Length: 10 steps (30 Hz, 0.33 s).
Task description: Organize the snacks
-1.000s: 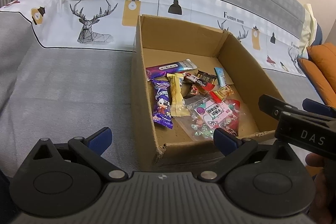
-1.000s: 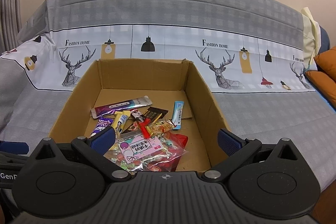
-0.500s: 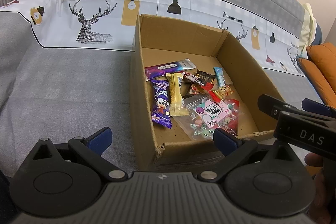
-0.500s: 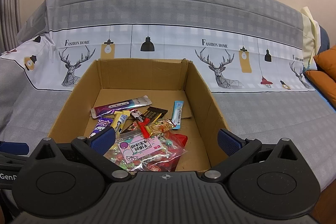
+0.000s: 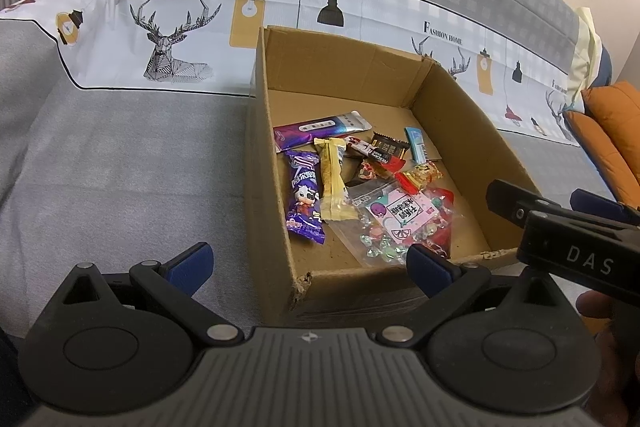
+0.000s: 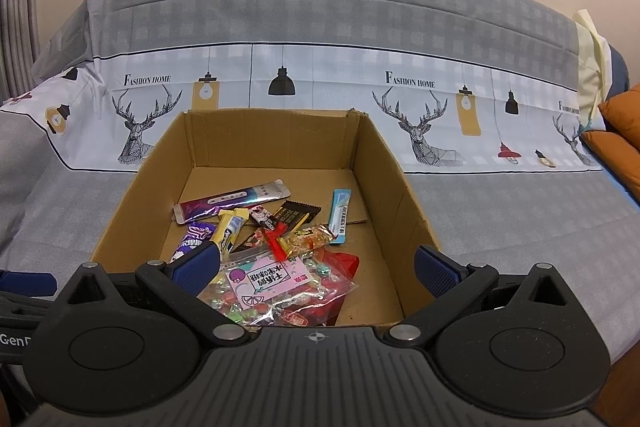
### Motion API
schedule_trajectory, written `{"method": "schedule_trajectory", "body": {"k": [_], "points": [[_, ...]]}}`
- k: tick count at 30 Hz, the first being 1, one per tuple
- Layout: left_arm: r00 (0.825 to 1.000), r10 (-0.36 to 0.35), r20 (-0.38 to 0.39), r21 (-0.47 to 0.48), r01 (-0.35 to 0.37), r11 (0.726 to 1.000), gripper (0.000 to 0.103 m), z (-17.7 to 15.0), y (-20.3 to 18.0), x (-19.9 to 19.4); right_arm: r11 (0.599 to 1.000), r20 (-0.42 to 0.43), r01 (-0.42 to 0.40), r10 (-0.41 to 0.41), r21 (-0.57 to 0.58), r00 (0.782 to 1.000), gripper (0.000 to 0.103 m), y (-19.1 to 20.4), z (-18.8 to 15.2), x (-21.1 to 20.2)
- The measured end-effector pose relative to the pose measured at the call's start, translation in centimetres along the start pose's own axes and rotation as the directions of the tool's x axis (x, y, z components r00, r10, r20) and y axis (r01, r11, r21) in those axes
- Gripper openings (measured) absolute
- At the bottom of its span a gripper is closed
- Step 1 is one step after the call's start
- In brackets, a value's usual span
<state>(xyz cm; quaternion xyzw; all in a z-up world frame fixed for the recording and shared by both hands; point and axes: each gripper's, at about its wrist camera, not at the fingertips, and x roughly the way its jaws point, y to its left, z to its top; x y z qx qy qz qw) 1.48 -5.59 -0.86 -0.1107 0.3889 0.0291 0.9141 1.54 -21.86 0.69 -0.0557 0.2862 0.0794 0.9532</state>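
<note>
An open cardboard box [image 5: 264,155] [image 6: 384,163] stands on a grey sofa seat. Inside lie several snacks: a purple sachet [image 5: 320,129] [image 6: 232,201], a purple candy pack [image 5: 305,197], a yellow bar [image 5: 333,183], a black bar [image 6: 298,215], a blue stick [image 6: 340,215] and a clear bag of candies with a pink label [image 5: 404,219] [image 6: 276,287]. My left gripper [image 5: 308,267] is open and empty before the box's near left corner. My right gripper [image 6: 316,269] is open and empty above the near edge; it also shows in the left wrist view [image 5: 560,223].
The sofa cover [image 6: 320,39] is grey with a white band printed with deer and lamps. Orange cushions [image 5: 608,139] [image 6: 620,147] lie at the right. The grey seat [image 5: 120,167] stretches left of the box.
The left wrist view has shifted slightly, so the box sits a little lower and left. The right gripper and snacks have barely moved.
</note>
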Motion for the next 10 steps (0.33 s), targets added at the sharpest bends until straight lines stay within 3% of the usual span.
{"method": "schedule_trajectory", "body": {"k": [10], "points": [[0.999,-0.032,0.044,0.002,0.032,0.999,0.103,0.38,0.00,-0.45,0.999,0.006,-0.001,0.001,0.041,1.000,0.103,-0.64,0.22,-0.06]]}}
